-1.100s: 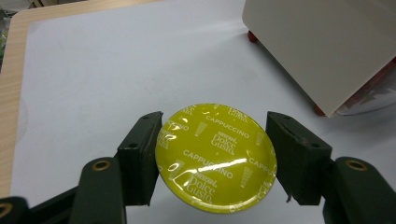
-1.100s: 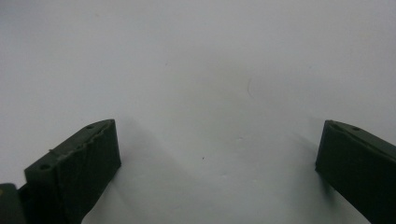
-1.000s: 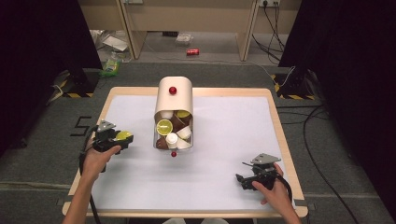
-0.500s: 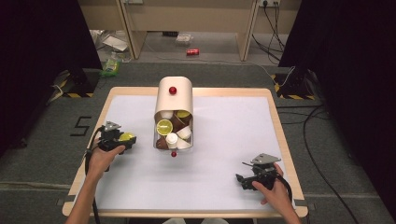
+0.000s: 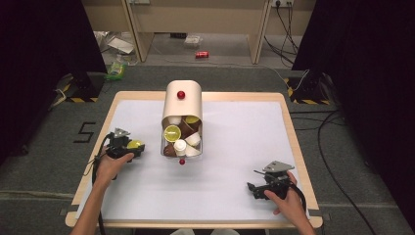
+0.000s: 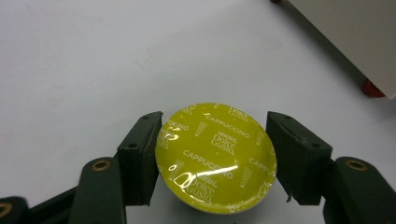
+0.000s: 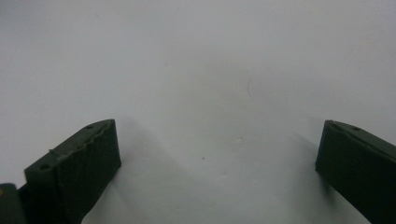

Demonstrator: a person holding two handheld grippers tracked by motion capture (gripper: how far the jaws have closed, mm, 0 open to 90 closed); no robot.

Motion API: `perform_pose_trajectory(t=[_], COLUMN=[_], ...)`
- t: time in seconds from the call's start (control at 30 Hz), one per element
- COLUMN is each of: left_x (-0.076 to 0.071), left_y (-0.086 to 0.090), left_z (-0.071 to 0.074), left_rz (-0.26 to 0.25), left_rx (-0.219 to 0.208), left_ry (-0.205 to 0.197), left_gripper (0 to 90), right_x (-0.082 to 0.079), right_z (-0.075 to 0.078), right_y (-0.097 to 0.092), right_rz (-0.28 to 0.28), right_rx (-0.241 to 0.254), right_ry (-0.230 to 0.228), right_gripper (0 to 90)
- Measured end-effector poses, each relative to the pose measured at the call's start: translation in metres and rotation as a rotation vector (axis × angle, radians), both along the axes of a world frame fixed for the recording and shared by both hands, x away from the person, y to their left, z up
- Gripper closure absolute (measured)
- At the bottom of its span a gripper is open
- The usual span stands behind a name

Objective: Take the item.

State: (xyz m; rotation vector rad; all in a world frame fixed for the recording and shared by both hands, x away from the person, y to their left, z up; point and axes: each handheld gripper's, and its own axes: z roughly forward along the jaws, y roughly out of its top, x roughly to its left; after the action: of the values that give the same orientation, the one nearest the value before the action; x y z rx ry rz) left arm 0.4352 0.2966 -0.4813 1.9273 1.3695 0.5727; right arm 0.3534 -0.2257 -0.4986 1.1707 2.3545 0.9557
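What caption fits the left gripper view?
Left tool shut on a yellow cappuccino capsule above the white table.

High view: even overhead light on the white table, bright and flat; surroundings fall off to near black at left and right. Slight softness overall, short shadows under the box.

Left gripper view: sharp on the capsule, whose yellow foil shows white glare streaks; near jaws soft.

Right gripper view: dim grey cast, tabletop darker toward the bottom, jaws blurred, faint shadows beside them.
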Motion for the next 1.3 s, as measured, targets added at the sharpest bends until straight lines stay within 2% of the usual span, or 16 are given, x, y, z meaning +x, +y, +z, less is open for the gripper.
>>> perform_pose_trajectory(t=[0.17, 0.63, 0.83, 1.3], left_x=[-0.001, -0.011, -0.02, -0.043], left_y=[0.0, 0.003, 0.003, -0.003], left_z=[0.0, 0.01, 0.017, 0.02], left_rz=[0.0, 0.023, 0.041, 0.013], left_rx=[0.006, -0.002, -0.024, -0.054], left_ry=[-0.003, -0.011, -0.015, -0.033], left_gripper=[37.3, 21.9, 20.5, 17.8], right_x=[0.0, 0.0, 0.0, 0.0], right_z=[0.0, 0.0, 0.0, 0.0], right_y=[0.0, 0.0, 0.0, 0.0], right_rz=[0.0, 0.0, 0.0, 0.0], right_rx=[0.0, 0.0, 0.0, 0.0], right_ry=[0.0, 0.0, 0.0, 0.0], right_gripper=[0.3, 0.3, 0.3, 0.3])
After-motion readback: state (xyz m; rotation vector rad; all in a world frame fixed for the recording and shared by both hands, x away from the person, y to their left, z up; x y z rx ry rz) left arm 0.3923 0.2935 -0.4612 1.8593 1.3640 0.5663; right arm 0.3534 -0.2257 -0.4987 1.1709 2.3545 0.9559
